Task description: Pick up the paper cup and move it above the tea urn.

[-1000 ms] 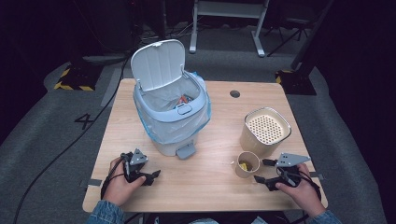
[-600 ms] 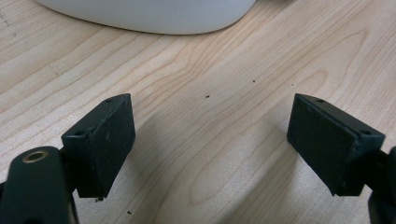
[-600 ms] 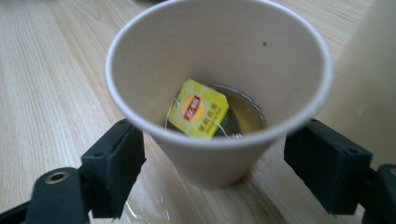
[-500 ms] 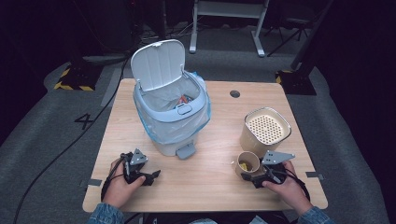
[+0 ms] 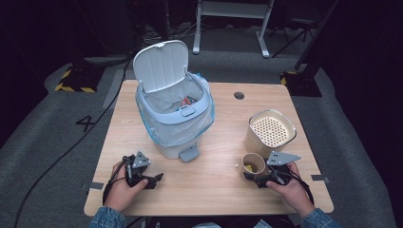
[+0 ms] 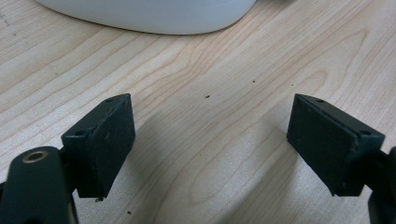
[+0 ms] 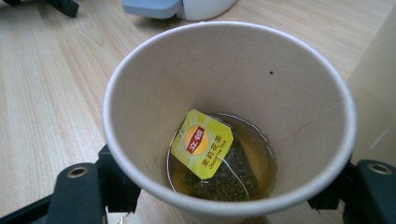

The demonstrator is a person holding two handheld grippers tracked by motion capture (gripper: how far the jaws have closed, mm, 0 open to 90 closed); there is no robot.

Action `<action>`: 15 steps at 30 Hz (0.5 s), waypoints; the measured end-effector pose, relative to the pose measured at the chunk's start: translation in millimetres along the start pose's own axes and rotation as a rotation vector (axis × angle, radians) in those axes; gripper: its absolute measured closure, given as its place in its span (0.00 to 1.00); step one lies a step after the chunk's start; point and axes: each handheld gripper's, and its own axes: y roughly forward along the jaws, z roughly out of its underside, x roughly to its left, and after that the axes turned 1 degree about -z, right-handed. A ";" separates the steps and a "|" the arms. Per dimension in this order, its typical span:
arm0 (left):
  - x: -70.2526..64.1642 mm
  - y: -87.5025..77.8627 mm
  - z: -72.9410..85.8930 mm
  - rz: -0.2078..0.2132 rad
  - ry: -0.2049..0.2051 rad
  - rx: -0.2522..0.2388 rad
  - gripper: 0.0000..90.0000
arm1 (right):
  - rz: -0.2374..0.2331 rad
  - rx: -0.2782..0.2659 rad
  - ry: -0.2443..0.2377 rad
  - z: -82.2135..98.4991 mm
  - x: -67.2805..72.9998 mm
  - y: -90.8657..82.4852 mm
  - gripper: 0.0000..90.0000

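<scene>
Paper cup (image 7: pixel 229 116), holding a tea bag (image 7: pixel 210 158), beside the bin (image 5: pixel 173 114): pinched by right gripper (image 5: pixel 259 179), jaws just closing. Left gripper (image 6: pixel 210 154): spread over bare counter (image 6: pixel 224 70).

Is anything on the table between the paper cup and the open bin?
Nothing visible. The right gripper has just been closing on the cup, and only bare table lies between it and the bin, whose lid stands open.

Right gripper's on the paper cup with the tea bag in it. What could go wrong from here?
1. The paper cup holds tea liquid under the tea bag; the right gripper, whose jaws have just been closing around it, may crush the thin wall and spill.
2. The perforated container stands close beside it; a lift could bump it.
</scene>
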 end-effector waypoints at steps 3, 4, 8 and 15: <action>0.0 0.0 0.0 0.000 -0.001 0.000 0.17 | -0.011 -0.018 -0.007 -2.5 -1.1 -7.1 0.33; 0.0 0.0 0.0 0.000 0.000 0.000 0.17 | -0.015 -0.022 -0.013 -3.6 -1.7 -9.8 0.33; 0.0 0.0 0.0 0.000 -0.001 0.000 0.17 | -0.048 -0.042 -0.015 -8.0 -4.5 -21.3 0.33; 0.1 0.0 0.0 0.000 0.000 0.000 0.17 | -0.072 -0.048 -0.036 -16.8 -7.3 -39.3 0.33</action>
